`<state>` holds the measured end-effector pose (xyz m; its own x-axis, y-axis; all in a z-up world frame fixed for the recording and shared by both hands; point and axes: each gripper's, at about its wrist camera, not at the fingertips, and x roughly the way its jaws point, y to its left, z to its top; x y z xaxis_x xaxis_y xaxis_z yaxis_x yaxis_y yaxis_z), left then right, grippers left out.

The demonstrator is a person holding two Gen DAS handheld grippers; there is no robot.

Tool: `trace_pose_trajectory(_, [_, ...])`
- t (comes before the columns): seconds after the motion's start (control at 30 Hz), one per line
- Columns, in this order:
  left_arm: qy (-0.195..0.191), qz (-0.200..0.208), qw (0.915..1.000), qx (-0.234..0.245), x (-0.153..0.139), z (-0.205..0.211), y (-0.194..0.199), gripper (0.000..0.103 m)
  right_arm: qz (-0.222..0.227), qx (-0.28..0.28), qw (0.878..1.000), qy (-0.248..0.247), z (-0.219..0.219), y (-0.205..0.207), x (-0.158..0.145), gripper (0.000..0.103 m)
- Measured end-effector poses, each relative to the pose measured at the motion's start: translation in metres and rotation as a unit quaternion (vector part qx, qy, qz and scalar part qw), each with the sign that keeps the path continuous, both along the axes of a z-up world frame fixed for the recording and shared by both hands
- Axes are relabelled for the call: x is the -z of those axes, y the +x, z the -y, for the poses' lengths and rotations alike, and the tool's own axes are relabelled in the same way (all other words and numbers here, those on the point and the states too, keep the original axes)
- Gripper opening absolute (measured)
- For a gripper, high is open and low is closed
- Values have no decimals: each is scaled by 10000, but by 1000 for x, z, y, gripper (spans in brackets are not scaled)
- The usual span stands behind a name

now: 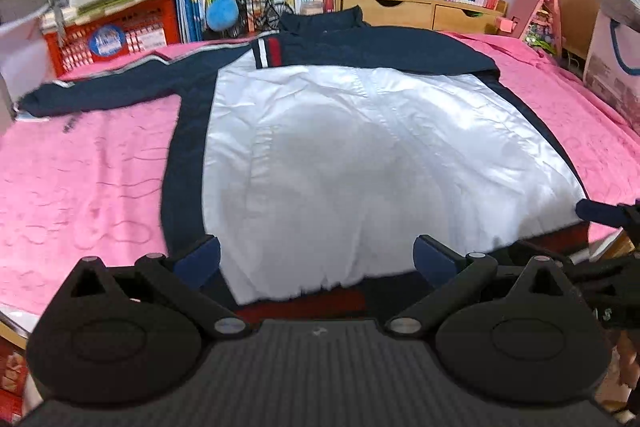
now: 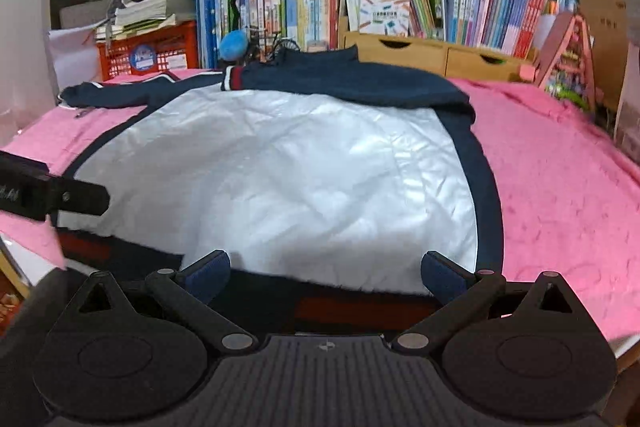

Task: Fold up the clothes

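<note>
Navy-white jacket (image 1: 340, 155) flat on pink cover.

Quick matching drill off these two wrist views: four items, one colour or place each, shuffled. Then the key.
Items
1. jacket front panel
2. blanket
3. crate
4. left gripper

Descriptions
A. pink, covering the surface under the garment
B. open, at the hem near the jacket's bottom edge
C. red, standing behind the far left corner
D. white, shiny, bordered in navy

Pairs: 1-D, 2-A, 3-C, 4-B. The right gripper is also open at the hem.
</note>
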<state>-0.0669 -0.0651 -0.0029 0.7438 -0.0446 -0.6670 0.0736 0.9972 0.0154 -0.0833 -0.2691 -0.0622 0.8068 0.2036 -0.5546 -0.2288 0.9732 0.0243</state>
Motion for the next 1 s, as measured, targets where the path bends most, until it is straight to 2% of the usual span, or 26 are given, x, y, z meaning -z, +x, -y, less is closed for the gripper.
trace_pose_trajectory(0.17, [98,80,9999,64,-7,7,-15,103,102,-36,9997,206,7,-16,-7,103])
trace_pose_trajectory(0.83, [256,-163,9995,108,10,11,-13,103,-154,-29,9999,-64,-2,-17,8,103])
trace_pose_trajectory(0.93, [419,105,9988,237,-6,2,-2,103,-20,103,9999,44,-3,-13,-3,103])
trace_pose_trajectory(1.0, [476,492,9976,46,-22,-20,11,103,304,133,9992,242,-2,-9,-13,103])
